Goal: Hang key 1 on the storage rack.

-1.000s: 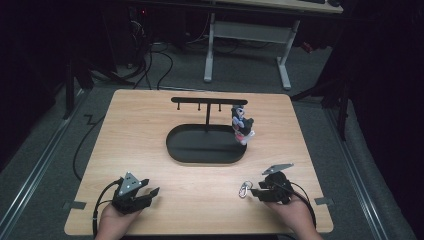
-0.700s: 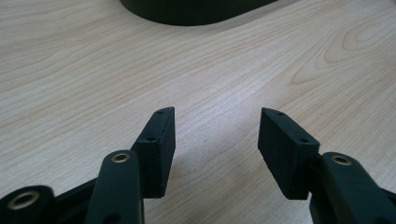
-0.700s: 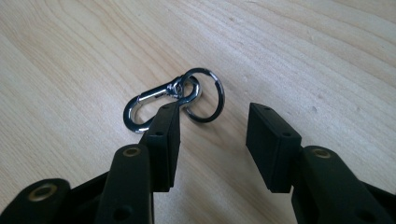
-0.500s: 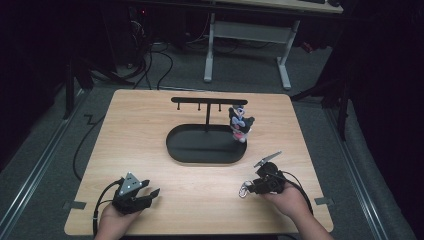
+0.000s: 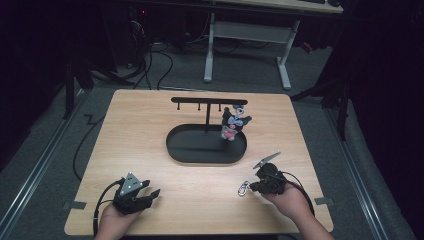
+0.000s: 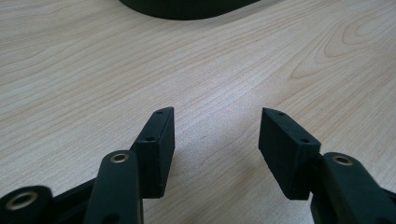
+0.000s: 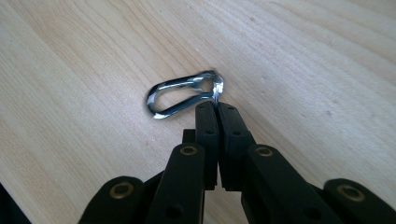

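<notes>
Shiny metal clip (image 7: pixel 184 94) — teardrop (wood-grain table (image 7: pixel 303 56))

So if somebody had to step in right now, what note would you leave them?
Right gripper: jaws have just been closing and now pinch one end of the silver clip, which lies flat on the table.
Left gripper: open, holding nothing, resting near the table's front edge.
Black stand with tray at mid-table; a small toy figure already hangs at its right end.
Done: clip gripped.
Left: probably lift it and hang it on a free peg.
</notes>
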A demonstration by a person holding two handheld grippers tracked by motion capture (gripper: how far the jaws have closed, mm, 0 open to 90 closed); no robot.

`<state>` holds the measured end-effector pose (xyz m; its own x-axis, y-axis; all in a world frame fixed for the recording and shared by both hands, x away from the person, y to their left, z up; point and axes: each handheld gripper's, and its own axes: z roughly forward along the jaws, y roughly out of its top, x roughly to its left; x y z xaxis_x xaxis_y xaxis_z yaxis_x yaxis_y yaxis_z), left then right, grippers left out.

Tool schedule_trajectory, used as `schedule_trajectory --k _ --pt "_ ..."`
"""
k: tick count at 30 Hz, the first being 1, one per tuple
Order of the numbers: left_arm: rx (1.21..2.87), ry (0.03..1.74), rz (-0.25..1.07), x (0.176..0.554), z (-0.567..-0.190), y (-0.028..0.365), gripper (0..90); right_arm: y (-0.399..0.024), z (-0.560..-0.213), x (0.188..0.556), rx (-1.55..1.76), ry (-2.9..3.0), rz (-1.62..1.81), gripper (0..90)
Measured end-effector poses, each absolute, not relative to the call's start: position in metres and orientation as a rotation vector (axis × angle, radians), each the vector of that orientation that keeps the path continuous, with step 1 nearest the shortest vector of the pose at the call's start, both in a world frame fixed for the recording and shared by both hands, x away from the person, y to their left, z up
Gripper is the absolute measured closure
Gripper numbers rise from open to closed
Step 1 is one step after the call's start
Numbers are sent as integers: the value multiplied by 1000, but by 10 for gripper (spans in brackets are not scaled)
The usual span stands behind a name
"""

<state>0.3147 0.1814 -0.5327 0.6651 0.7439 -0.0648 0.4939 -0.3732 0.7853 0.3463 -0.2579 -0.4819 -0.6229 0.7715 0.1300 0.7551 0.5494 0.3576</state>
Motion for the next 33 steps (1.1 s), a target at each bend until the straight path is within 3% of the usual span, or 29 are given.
schedule_trajectory --k 4,21,33 --pt "2062 948 384 315 -533 180 463 -257 -471 344 1294 2726 588 886" --pt "2070 945 382 314 -533 180 457 -245 -481 342 1286 2775 414 804" --pt "2064 941 375 314 -533 181 451 -237 -472 352 1326 2808 277 805"
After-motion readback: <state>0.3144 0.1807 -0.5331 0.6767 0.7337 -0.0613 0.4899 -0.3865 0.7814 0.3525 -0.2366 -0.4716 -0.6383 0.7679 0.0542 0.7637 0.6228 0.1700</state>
